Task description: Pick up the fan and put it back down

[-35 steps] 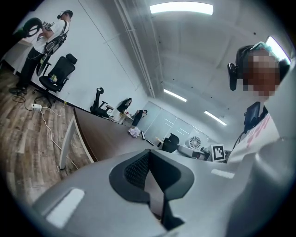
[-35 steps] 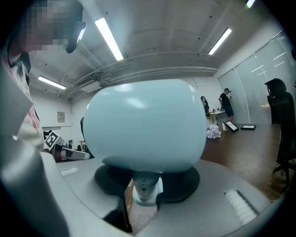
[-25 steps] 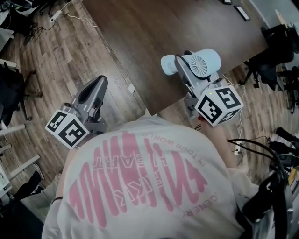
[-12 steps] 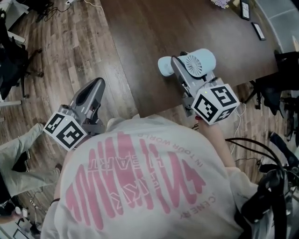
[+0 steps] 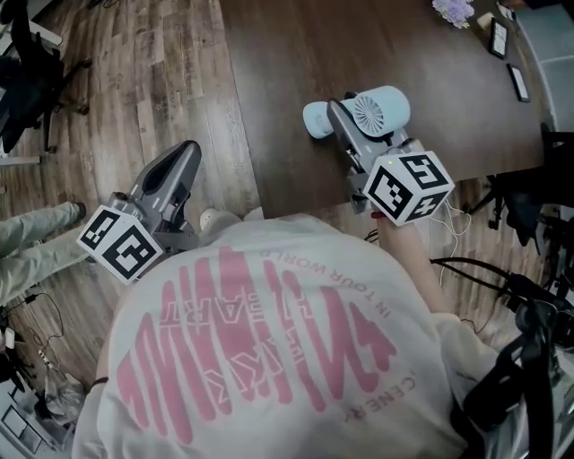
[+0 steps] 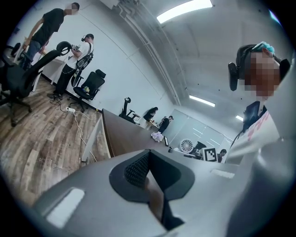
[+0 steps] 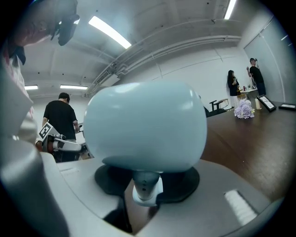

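Observation:
The light blue fan point(image 5: 377, 112) hangs over the near left corner of the dark wooden table point(image 5: 296, 63), its white grille facing up and its round base point(image 5: 316, 119) to the left. My right gripper point(image 5: 341, 125) is shut on the fan's thin stem point(image 7: 147, 187). In the right gripper view the fan's round body point(image 7: 145, 127) fills the middle, above the jaws. Whether the base touches the table I cannot tell. My left gripper point(image 5: 186, 154) hangs over the wood floor left of the table, shut with nothing in it point(image 6: 149, 159).
Purple flowers point(image 5: 453, 11) and small flat items point(image 5: 500, 38) lie at the table's far right. Office chairs point(image 5: 27, 72) stand at the upper left, a person's legs point(image 5: 31, 242) are at the left, and cables point(image 5: 484, 278) run at the right.
My right gripper has sunk toward the table with the fan still in its jaws. The left gripper has dipped a little. A person's legs have come in at the left.

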### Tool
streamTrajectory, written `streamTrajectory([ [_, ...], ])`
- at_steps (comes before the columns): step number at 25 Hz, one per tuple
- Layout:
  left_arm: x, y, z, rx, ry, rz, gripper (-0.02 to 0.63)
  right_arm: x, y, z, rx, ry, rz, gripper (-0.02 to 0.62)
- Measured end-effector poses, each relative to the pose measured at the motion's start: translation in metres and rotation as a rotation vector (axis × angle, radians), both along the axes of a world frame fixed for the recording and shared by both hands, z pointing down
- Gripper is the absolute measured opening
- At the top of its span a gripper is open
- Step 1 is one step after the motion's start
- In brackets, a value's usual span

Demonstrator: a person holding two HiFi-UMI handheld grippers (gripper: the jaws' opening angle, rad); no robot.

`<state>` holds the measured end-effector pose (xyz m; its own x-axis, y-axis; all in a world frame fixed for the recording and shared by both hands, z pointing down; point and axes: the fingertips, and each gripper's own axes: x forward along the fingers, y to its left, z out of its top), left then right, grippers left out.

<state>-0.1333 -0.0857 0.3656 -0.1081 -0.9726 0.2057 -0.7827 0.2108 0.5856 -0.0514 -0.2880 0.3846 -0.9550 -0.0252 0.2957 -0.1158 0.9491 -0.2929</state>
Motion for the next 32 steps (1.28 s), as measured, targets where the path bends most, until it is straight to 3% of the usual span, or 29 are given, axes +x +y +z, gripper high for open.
streamTrajectory([
  [11,-0.005,-0.010,0.006,-0.006,0.011,-0.021,0.015,-0.018,-0.003,0.029,-0.042,0.054,-0.025,0.144],
  [20,-0.013,-0.018,0.004,-0.001,0.006,-0.038,0.015,-0.029,-0.004,0.042,-0.011,0.097,-0.071,0.144],
  [32,-0.016,-0.038,0.004,-0.010,0.013,-0.008,0.015,-0.034,-0.009,0.051,-0.039,0.109,-0.074,0.144],
])
